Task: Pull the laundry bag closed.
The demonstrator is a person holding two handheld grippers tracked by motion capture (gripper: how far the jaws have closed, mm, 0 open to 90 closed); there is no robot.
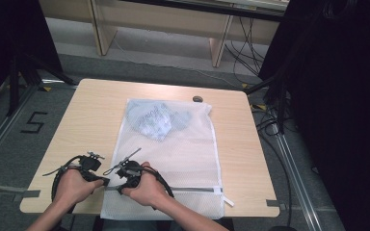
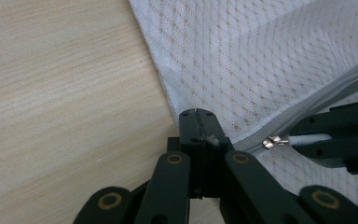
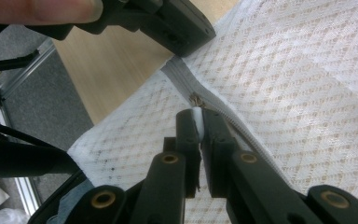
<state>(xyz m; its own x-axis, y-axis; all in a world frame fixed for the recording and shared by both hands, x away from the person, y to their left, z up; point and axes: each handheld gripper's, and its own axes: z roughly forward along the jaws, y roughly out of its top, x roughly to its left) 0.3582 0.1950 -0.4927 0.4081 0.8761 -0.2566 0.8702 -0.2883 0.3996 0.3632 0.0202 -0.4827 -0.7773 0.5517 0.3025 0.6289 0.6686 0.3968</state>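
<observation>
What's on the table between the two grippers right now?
A short run of the mesh laundry bag with its grey zipper. In the left gripper view, the metal slider lies between the left gripper and the right gripper.

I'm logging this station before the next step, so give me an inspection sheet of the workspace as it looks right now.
Surface: light wooden table, bare wood around the bag.
Job's things: white mesh laundry bag lies flat with pale blue clothing inside at the far end; its zipper runs along the near end, with the zipper pull by the bag's left corner.
Clutter: a small dark object at the far edge.
Grippers: left tool shut on the bag's corner; right tool shut on the white pull tab.
Cables: black cables on the floor to the right.
Surroundings: wooden furniture legs behind, floor mark 5 at left.
</observation>
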